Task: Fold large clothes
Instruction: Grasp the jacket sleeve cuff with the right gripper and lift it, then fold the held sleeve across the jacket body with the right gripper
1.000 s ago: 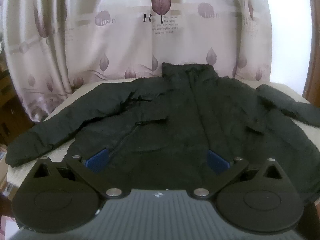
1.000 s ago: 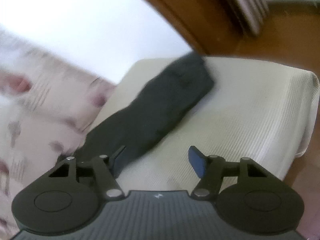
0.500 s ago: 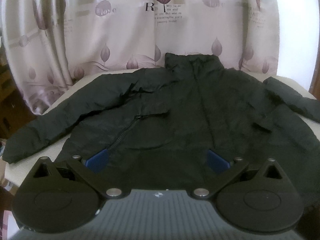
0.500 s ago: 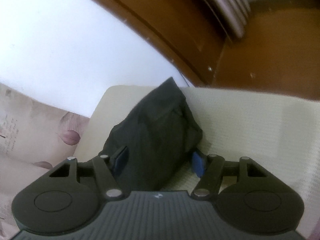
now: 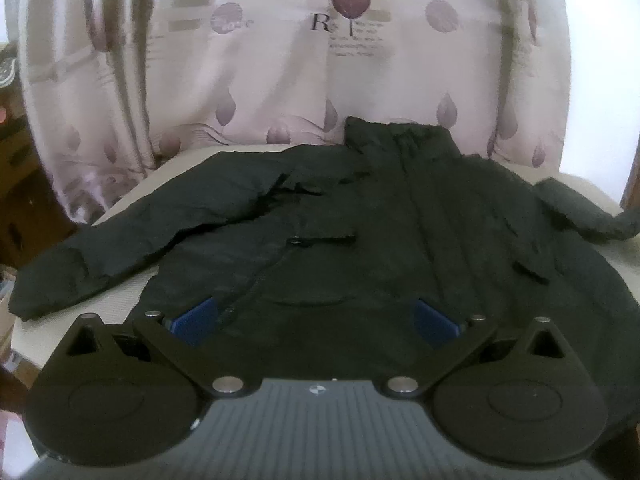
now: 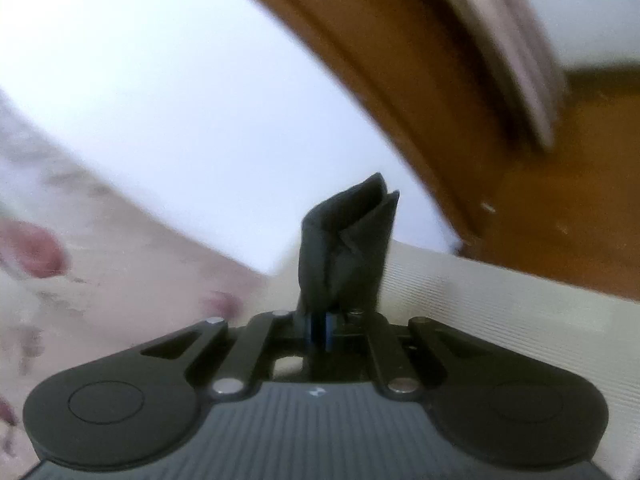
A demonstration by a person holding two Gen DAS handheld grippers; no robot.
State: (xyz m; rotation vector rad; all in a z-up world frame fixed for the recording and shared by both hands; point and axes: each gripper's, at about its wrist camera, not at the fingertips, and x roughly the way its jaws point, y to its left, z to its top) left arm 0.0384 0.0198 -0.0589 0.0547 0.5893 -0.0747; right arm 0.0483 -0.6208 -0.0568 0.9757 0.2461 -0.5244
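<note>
A black jacket (image 5: 360,240) lies front up and spread flat on a cream surface (image 5: 120,300), collar at the far side, one sleeve stretched out to the left. My left gripper (image 5: 316,316) is open and empty, hovering over the jacket's lower hem. The jacket's right sleeve (image 5: 588,216) lies at the right edge. In the right wrist view my right gripper (image 6: 319,326) is shut on the end of that sleeve (image 6: 344,248), which stands up bunched between the blue pads.
A pink curtain with a leaf print (image 5: 280,60) hangs behind the surface. A brown wooden frame (image 6: 420,80) and a white wall (image 6: 180,100) stand beyond the surface's right end. Dark furniture (image 5: 16,184) sits at the far left.
My right gripper moved onto the sleeve end and closed on it, and the cuff now stands up bunched. The left gripper drew slightly closer over the jacket, still open.
</note>
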